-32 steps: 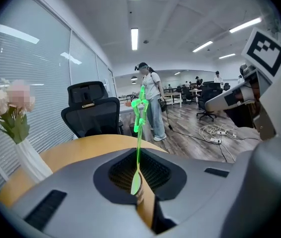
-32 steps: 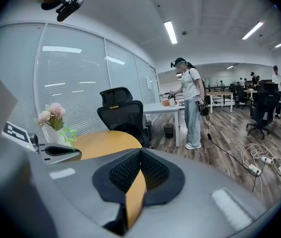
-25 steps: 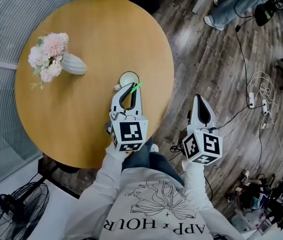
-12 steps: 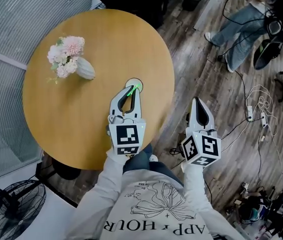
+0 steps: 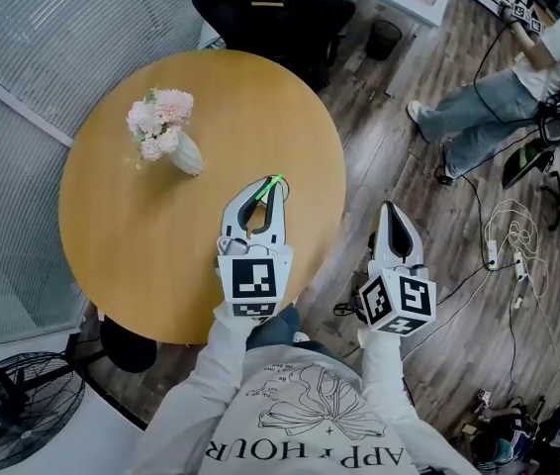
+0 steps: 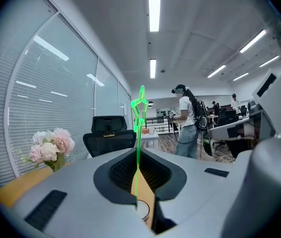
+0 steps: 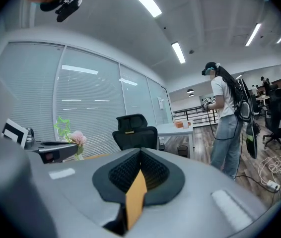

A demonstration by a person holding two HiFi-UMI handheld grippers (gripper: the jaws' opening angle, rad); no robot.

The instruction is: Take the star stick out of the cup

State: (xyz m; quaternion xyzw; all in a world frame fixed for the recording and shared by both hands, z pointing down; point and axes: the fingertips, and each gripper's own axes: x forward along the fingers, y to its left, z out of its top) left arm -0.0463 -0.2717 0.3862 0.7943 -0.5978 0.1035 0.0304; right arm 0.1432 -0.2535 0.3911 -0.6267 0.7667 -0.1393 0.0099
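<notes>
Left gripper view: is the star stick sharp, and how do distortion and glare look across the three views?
Left gripper view: strong fisheye bend, dark corners; the star stick in the left claw is sharp, bright green; ceiling lights blown out. Right gripper view: same bend, blinds washed pale. Head view: evenly lit, table crisp.

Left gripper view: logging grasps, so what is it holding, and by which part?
The left gripper holds the thin green plastic star stick by its shaft, well below the star.
</notes>
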